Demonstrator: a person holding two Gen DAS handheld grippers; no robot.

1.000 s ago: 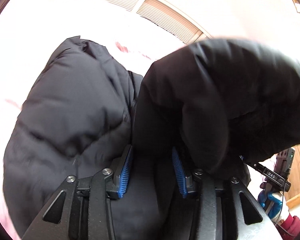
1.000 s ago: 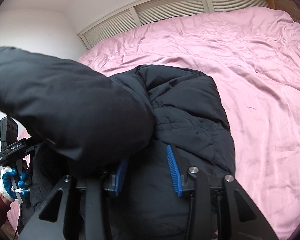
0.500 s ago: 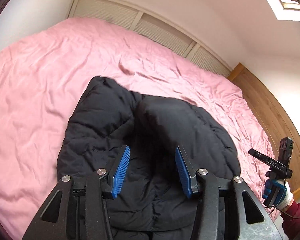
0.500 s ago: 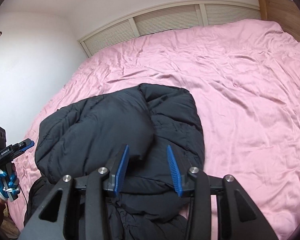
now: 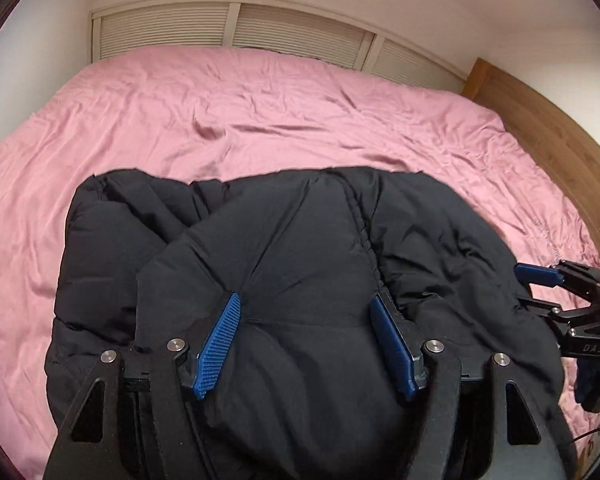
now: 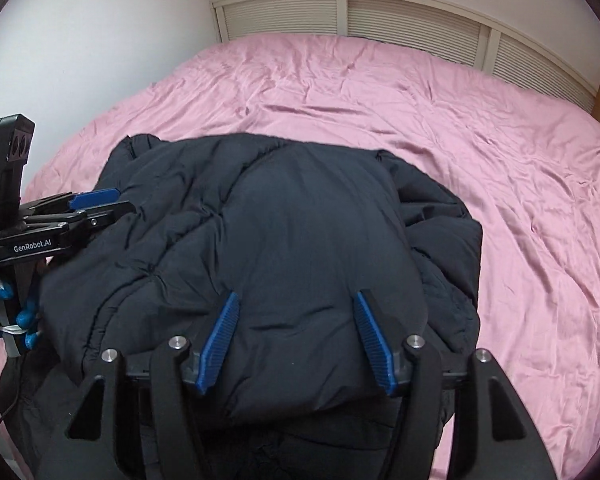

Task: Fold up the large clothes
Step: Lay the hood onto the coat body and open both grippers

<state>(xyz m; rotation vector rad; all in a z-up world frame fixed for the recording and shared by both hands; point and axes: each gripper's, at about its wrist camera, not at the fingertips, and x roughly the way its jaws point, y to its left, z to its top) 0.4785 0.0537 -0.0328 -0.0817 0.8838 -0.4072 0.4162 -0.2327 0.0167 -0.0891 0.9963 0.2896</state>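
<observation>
Left wrist view: black puffer jacket (image 5: 300, 264) folded, long axis crosswise on pink bed (image 5: 260, 120).

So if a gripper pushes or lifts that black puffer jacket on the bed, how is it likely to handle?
The black puffer jacket would probably be floppy: it lies in soft, rumpled folds on the pink sheet. Its puffed, quilted panels suggest it is light for its bulk and would spring back when pressed. The smooth shell on a satiny sheet may slide when pushed.

Left gripper (image 5: 305, 344) and right gripper (image 6: 296, 343) both tilted downward, side by side, jaws opening, nothing pinched between pads. Blue-gloved hand (image 6: 4, 312) holds left gripper.
</observation>
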